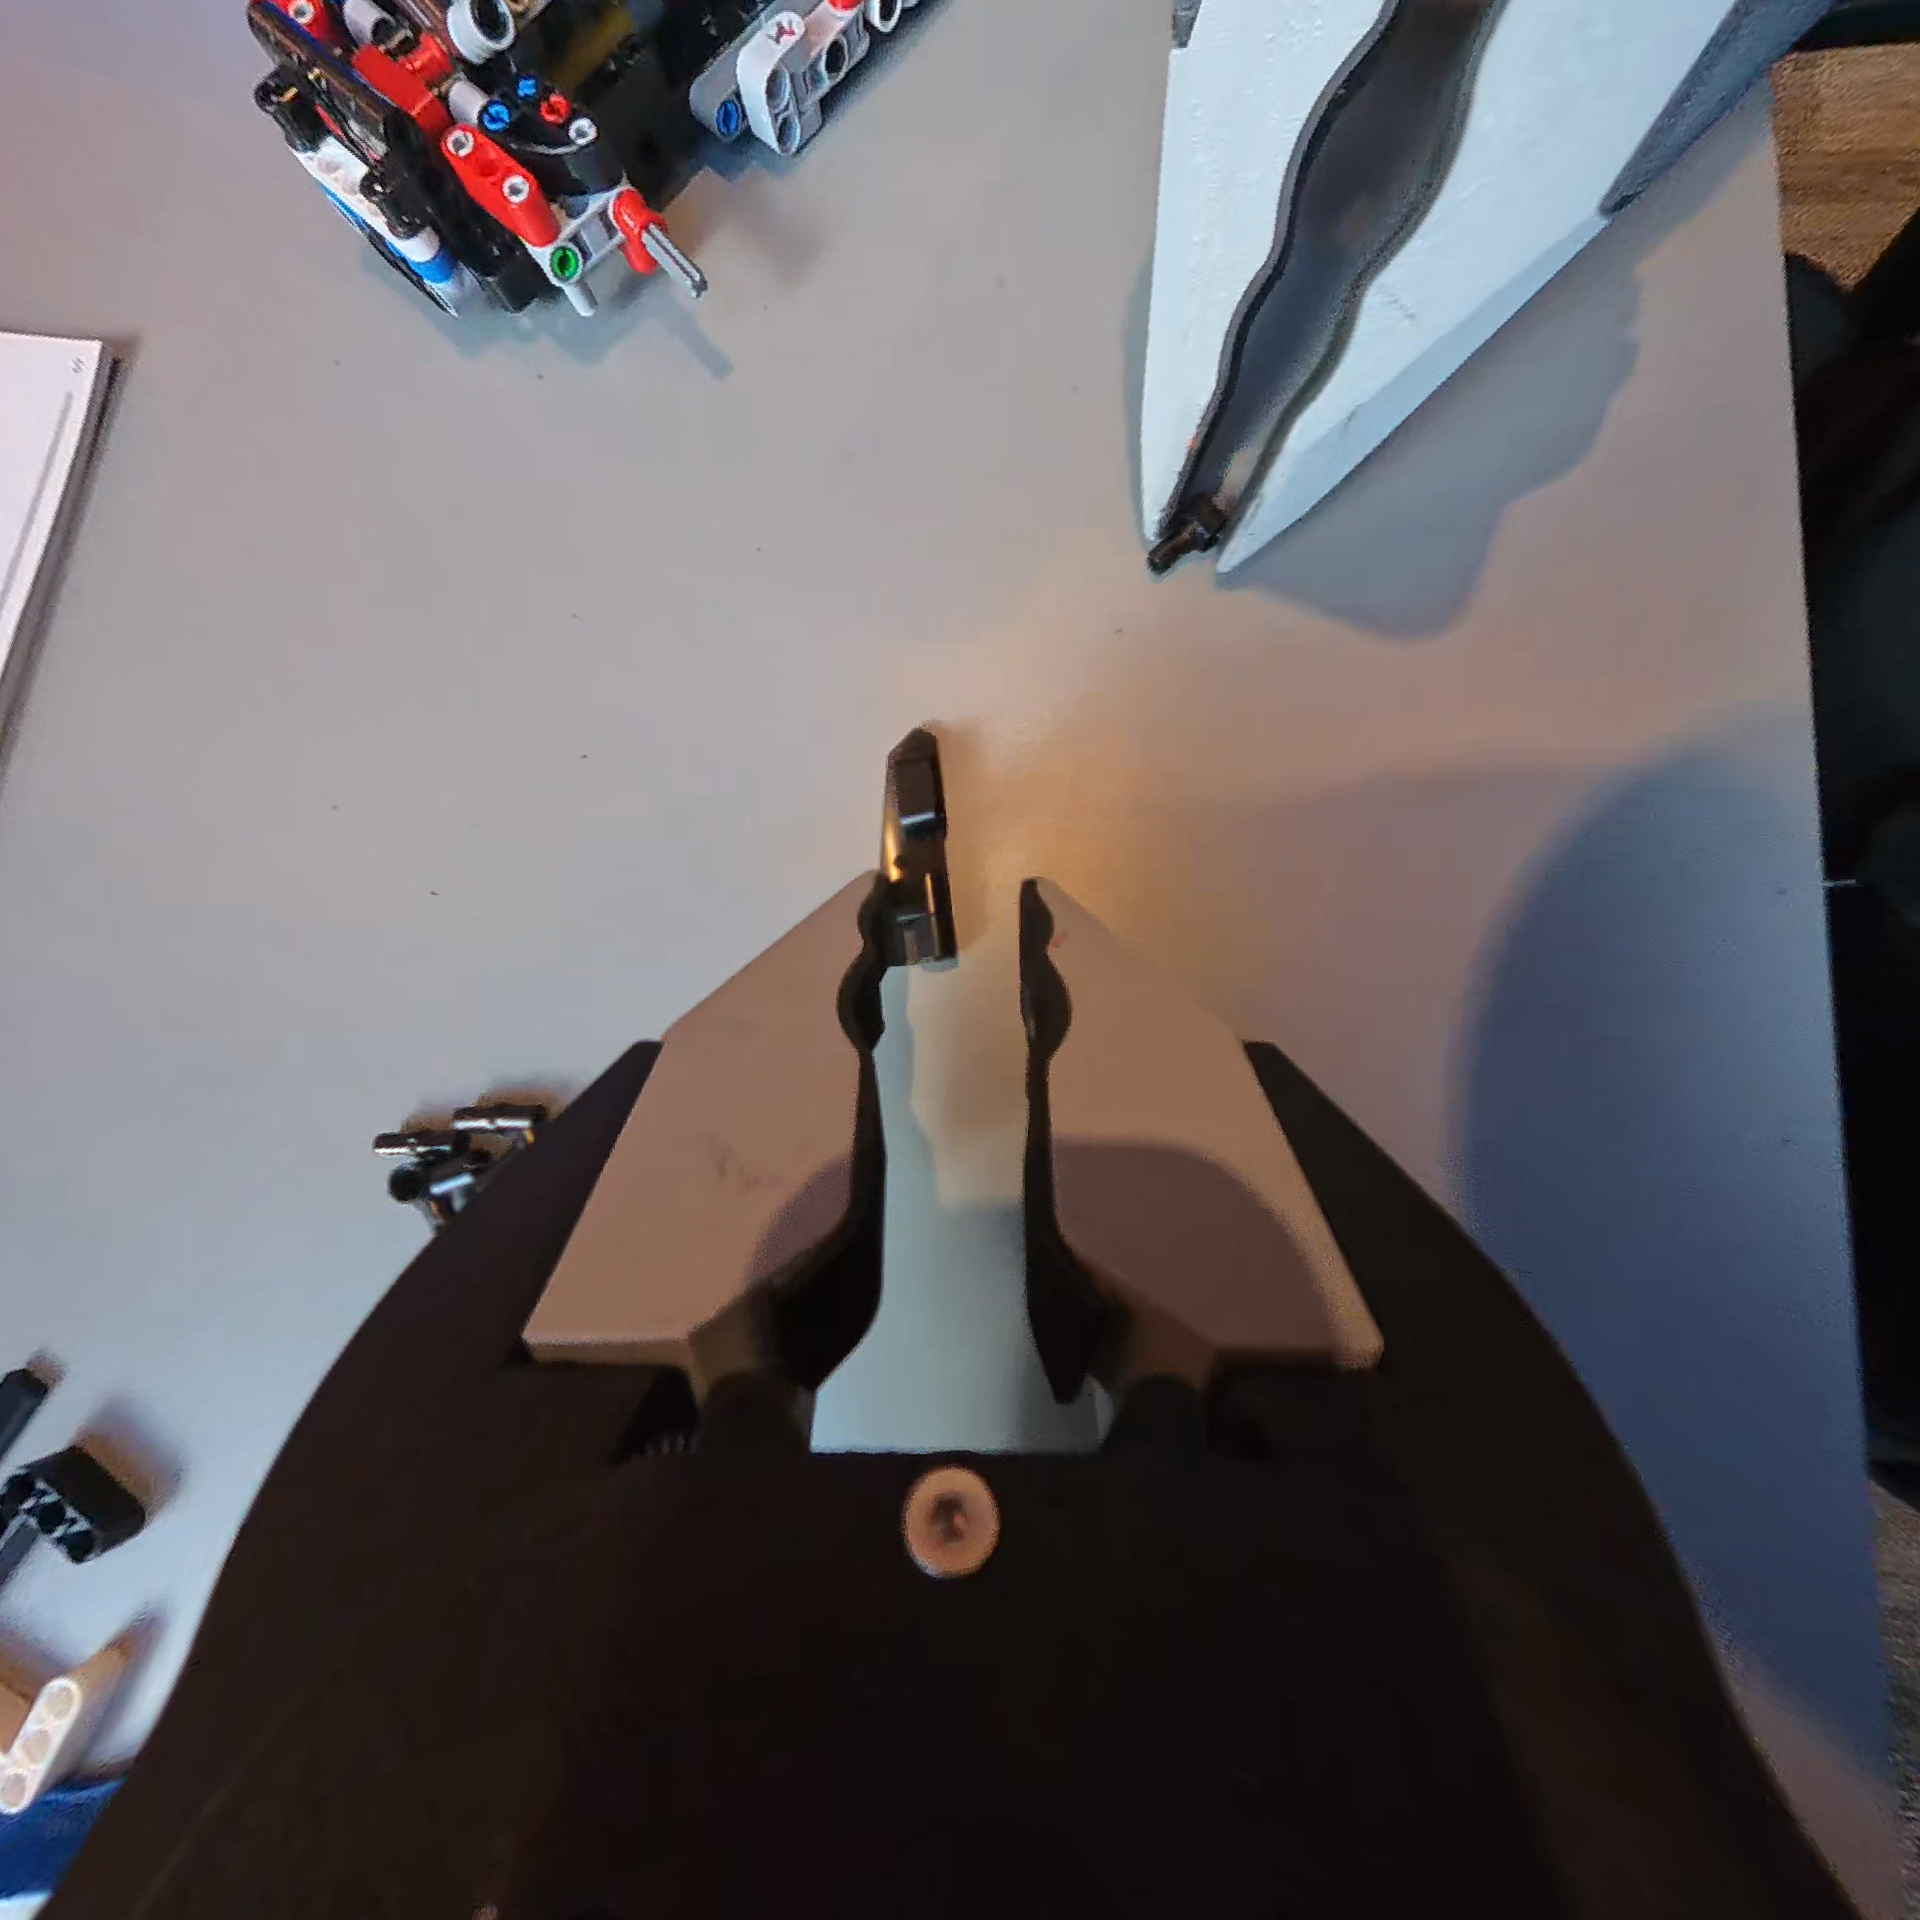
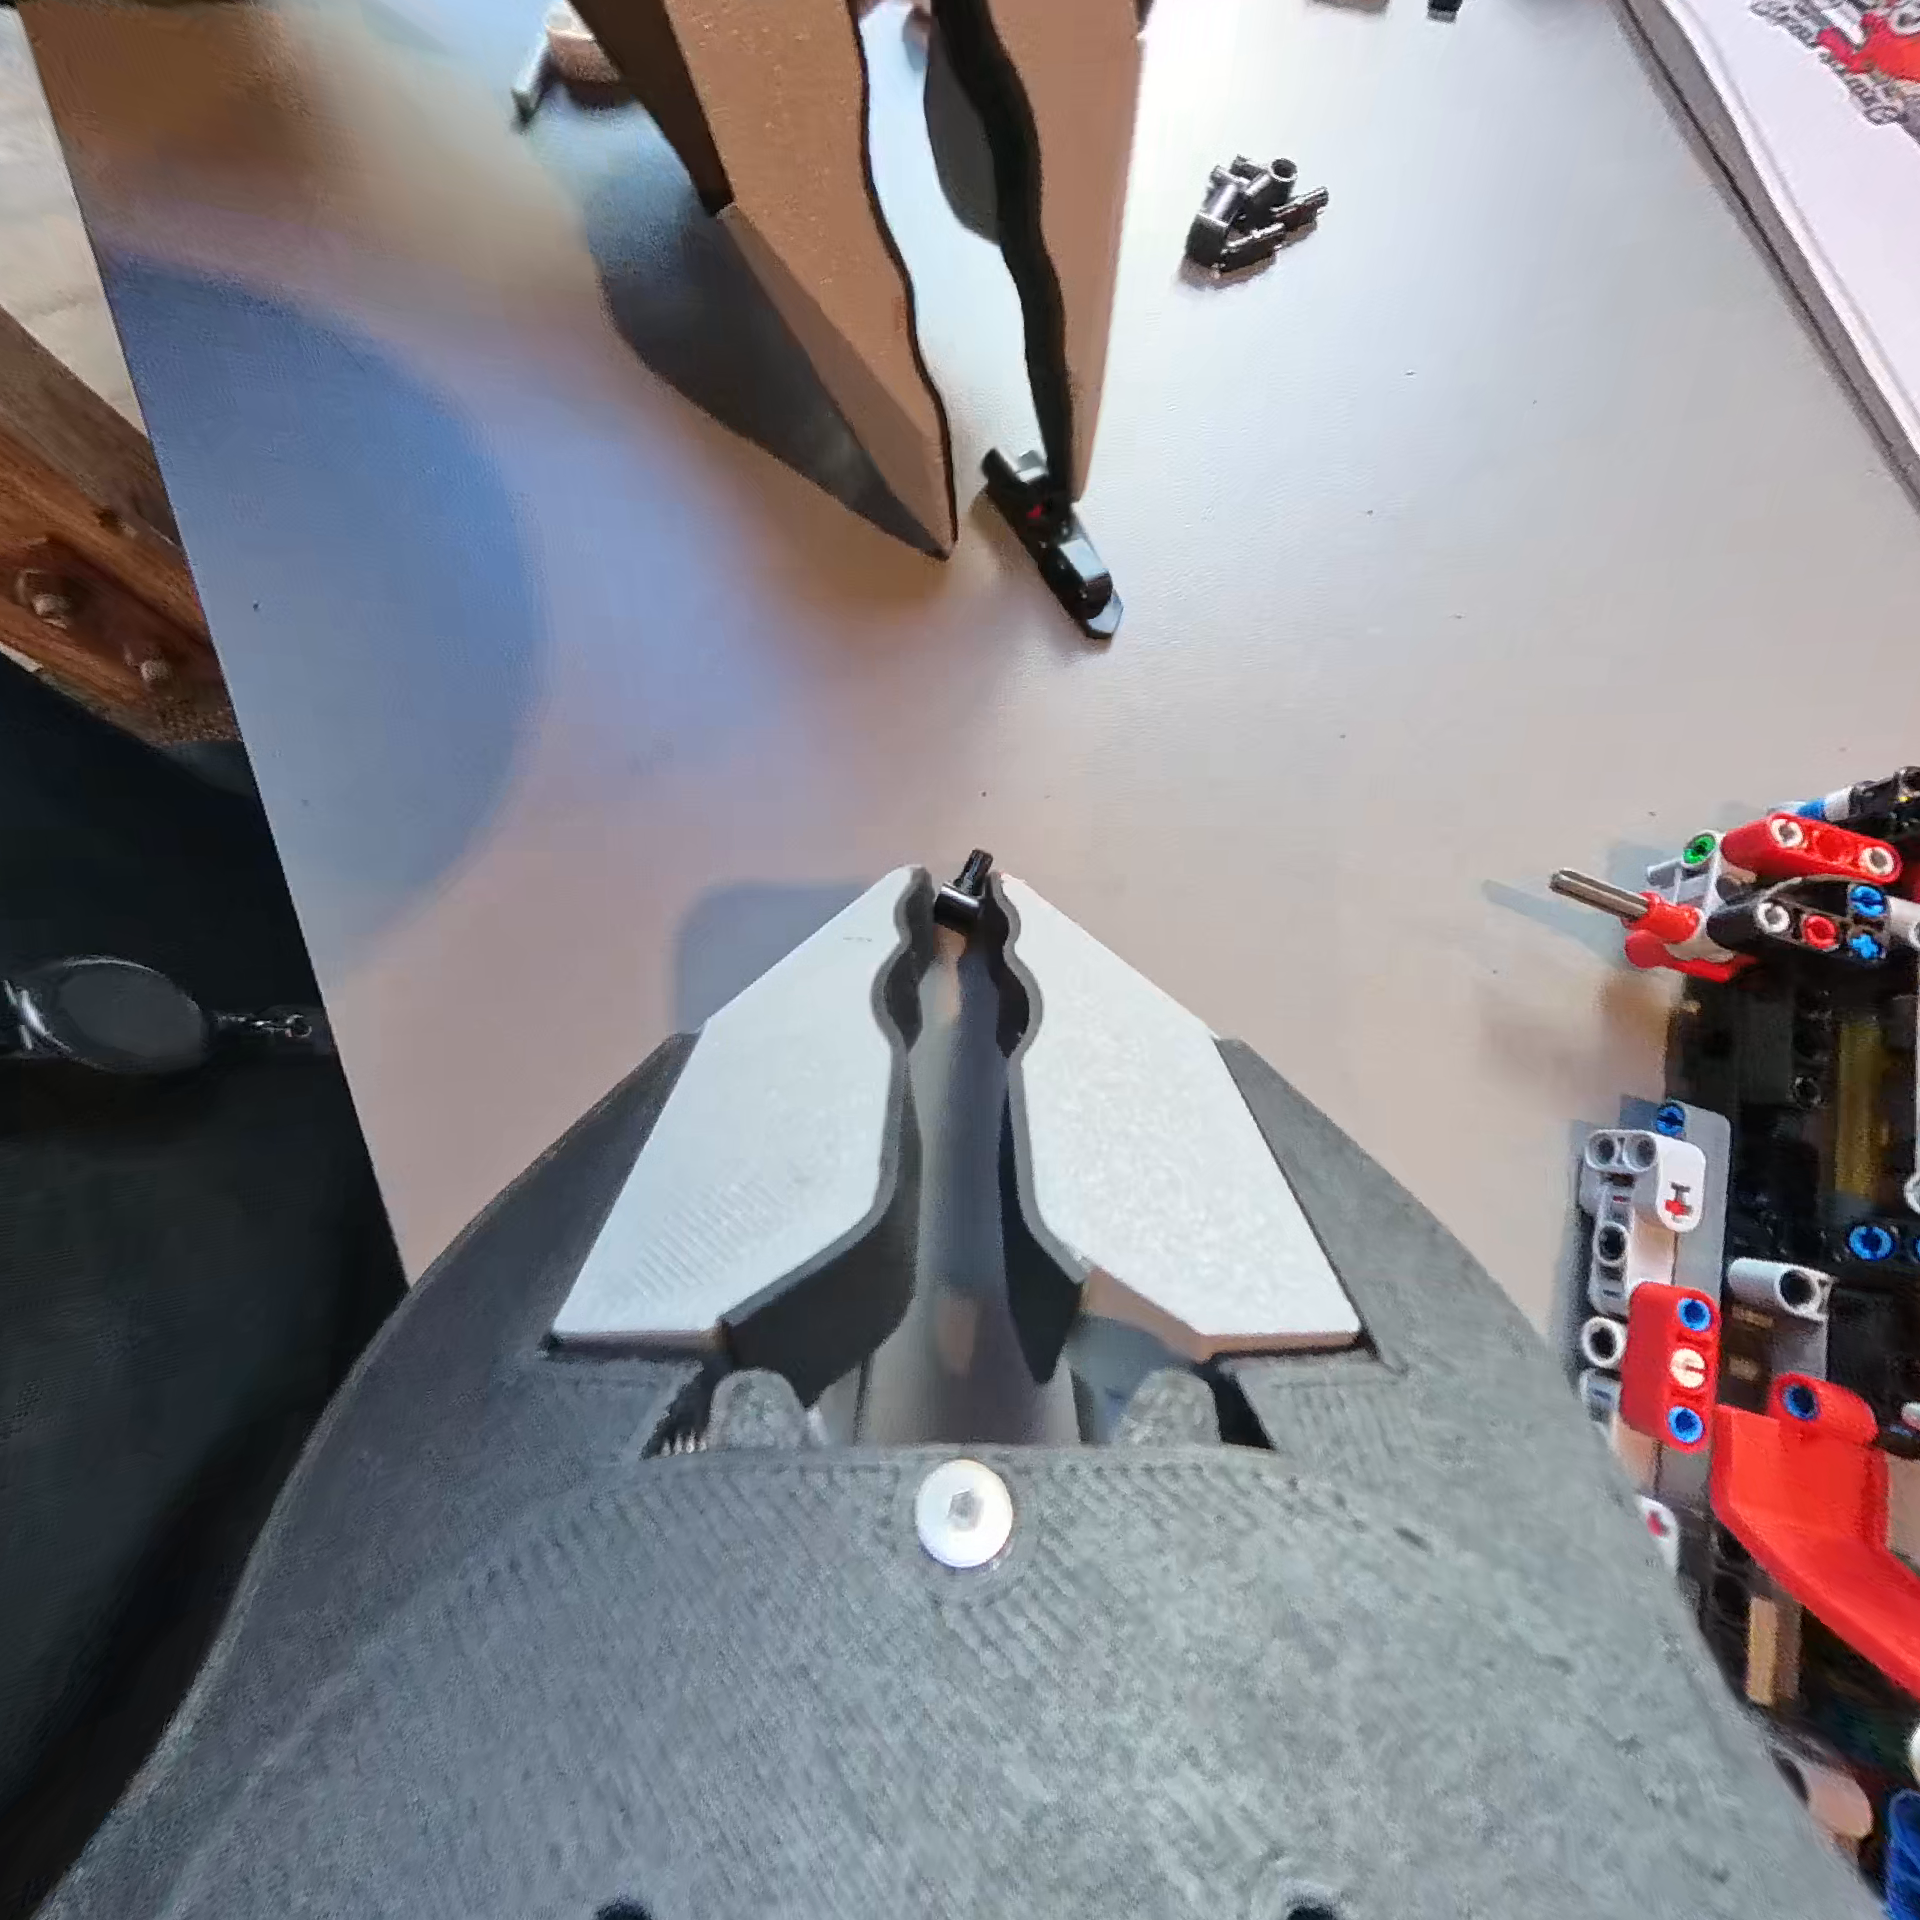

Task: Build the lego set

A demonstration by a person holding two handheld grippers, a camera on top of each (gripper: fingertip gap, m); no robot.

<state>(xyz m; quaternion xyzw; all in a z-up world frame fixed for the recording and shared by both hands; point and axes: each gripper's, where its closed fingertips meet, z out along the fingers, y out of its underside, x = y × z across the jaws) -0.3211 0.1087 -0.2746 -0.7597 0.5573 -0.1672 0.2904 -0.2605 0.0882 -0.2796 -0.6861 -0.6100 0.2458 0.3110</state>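
While the right gripper (image 2: 961, 899) pinches a black pin (image 2: 961, 902), the left gripper (image 1: 951, 914), jaws parted beside the black beam (image 1: 916, 847), should clamp it squarely near the bench (image 1: 623, 675) edge before mating.

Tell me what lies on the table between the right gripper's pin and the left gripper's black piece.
Nothing: in the right wrist view, bare table separates the black pin from the black piece.

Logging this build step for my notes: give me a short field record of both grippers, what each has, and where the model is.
left gripper: open, a long black piece against one finger, on the table
right gripper: shut on small black pin
lego model: partly built, to the right gripper's right
loose pins: small black pile beyond the left gripper
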